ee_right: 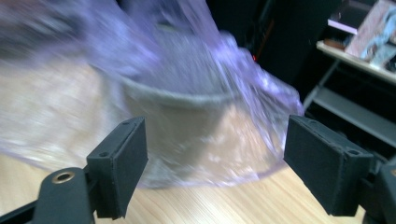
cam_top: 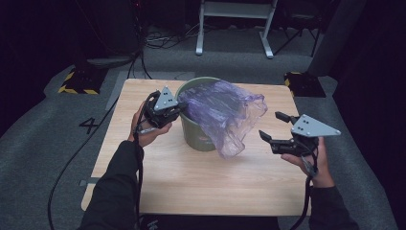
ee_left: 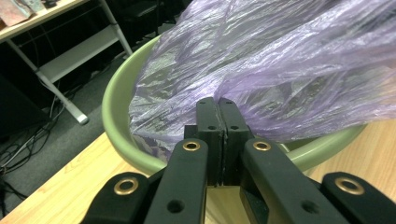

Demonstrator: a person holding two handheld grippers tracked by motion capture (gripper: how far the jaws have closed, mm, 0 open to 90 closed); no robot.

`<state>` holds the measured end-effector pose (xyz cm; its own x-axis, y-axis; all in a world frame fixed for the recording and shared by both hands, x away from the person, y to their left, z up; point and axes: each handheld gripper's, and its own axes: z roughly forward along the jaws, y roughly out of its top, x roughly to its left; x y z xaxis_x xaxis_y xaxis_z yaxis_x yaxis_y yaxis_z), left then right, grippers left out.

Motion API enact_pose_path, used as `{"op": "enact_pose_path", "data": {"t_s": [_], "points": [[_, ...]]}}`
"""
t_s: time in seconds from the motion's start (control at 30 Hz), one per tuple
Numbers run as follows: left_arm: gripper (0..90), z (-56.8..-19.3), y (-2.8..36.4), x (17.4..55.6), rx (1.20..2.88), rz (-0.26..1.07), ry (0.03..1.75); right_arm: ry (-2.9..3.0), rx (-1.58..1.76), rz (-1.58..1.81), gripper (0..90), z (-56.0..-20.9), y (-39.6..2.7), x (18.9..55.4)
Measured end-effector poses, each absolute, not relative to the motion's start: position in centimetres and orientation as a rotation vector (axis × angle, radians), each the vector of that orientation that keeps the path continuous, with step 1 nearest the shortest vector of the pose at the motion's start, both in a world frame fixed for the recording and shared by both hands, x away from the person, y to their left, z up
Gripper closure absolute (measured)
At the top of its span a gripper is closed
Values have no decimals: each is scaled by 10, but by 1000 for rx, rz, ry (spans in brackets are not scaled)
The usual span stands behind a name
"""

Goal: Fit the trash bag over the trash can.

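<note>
Seen from above: I'm at a wooden tabletop w/ a pair of tongs in each hand. A green bucket stands upright near the middle, toward the far edge. A thin purple plastic bag is half in, half out of it: one part sits over the bucket's mouth, the rest spills over the rim on my right side and hangs down the outside wall to about the tabletop.

My left tongs are at the bucket's left rim, clenched on a gathered fold of the bag. In the left gripper view the two black jaws are pressed flat together w/ purple film bunched out from between them, and the pale green rim curves just behind.

My right tongs are released, jaws spread wide, holding nothing, hovering above the tabletop to the right of the bucket & apart from it. The right gripper view is blurred, but the loose bag and bucket wall lie straight ahead between the open jaws.

Key relation: the bag's free, hanging edge lies to the left of my right tongs, on their side of the bucket, so the right hand is the nearer one. My guess: it reaches in next to pinch that edge and pull it opposite the left grip, to spread the bag over the rim.
</note>
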<state>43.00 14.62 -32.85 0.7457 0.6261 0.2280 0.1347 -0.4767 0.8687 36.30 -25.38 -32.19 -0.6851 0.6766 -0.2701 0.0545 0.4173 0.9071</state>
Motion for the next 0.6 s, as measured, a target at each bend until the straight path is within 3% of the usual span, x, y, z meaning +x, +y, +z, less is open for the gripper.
{"op": "enact_pose_path", "data": {"t_s": [0.33, 0.43, 0.5, 0.6], "points": [[807, -330, 160, 431, 2008, 693, 615, 2161, 719, 1242, 330, -338, -236, 409], [744, -330, 162, 430, 2003, 697, 622, 2195, 704, 1263, 468, -341, -231, 414], [653, -330, 164, 428, 1994, 691, 634, 2209, 670, 1241, 599, -343, -227, 414], [484, -331, 167, 421, 1986, 715, 651, 2203, 643, 1248, 720, -342, -225, 412]]}}
